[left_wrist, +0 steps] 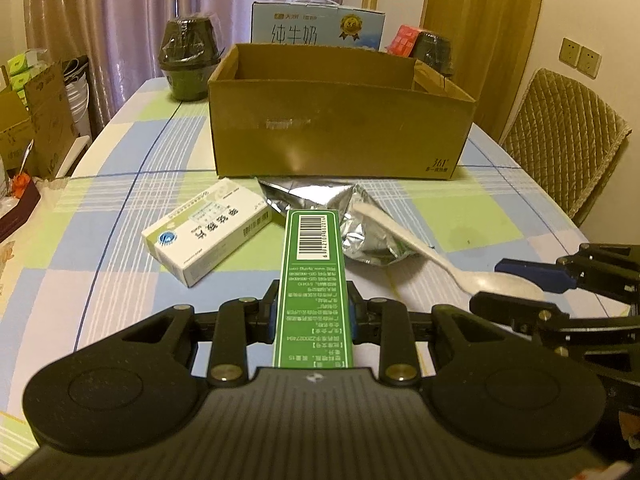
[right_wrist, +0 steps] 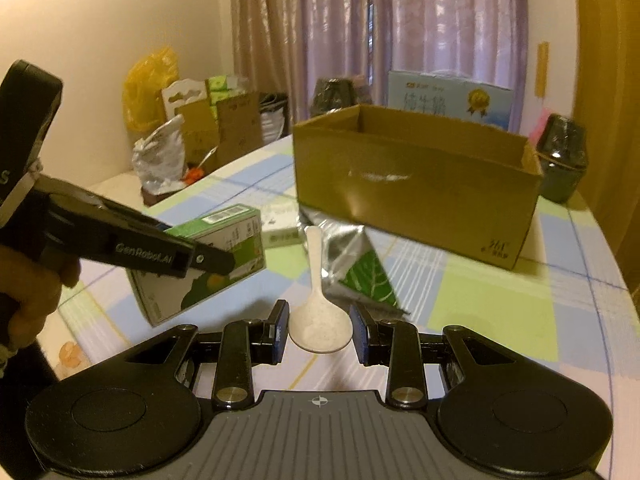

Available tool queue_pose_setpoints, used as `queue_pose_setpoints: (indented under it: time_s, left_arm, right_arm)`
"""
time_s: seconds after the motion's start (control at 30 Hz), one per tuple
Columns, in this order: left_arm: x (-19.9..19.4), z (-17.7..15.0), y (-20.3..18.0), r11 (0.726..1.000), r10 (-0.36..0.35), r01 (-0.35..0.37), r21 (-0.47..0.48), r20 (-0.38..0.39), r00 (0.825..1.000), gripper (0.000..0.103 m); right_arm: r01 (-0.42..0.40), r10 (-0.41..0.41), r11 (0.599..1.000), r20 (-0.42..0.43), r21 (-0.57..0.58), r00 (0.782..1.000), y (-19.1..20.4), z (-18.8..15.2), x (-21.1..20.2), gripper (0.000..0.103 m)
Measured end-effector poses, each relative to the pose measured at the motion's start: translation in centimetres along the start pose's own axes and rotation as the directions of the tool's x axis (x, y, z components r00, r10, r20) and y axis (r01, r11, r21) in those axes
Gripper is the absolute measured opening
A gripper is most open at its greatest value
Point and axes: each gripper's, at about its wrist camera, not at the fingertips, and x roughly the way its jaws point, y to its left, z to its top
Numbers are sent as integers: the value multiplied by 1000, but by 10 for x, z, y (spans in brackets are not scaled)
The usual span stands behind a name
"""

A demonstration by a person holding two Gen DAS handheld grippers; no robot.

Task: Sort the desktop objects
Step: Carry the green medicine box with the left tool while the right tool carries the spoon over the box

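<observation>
Carrying the green carton (left_wrist: pixel 313 280), pinched flat between the left tool (left_wrist: pixel 313 304) pads, toward the open cardboard box (left_wrist: pixel 340 120) at the bench's far side; best kept level and released only once past the rim. Right tool (right_wrist: pixel 319 330) spread, straddling the white spoon (right_wrist: pixel 318 320) bowl on the bench (right_wrist: pixel 492 312), ready to close squarely.

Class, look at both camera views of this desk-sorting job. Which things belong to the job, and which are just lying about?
Part of the job:
green box, held in the left gripper
white spoon, between the open right gripper fingers
white medicine box
foil bag
cardboard box

Just lying about:
milk carton
dark pots
chair
curtains
</observation>
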Motion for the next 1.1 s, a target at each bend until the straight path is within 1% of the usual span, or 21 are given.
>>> queue_pose_setpoints:
  time_s: [0.23,0.47,0.67,0.9,1.1]
  left_arm:
    - [-2,20,-9,999,-16,15,36,28,999,25]
    - [-4,42,-15,998,-34,31,52,60,998,25]
    - [-3,64,-14,997,-41,35,74,81,996,25]
    - [2,88,-11,995,-46,36,94,104,994,25]
    - [6,105,-2,995,-42,31,93,124,991,25]
  right_arm:
    - [37,-39,999,47,40,998,-9,14,-6,30]
    - [63,-69,996,97,67,993,-17,34,-10,30]
    - [71,-84,992,126,101,988,-28,52,-11,30]
    - [79,-94,992,149,100,984,-37,69,-7,30]
    - [88,-107,989,165,119,980,-47,84,-1,30]
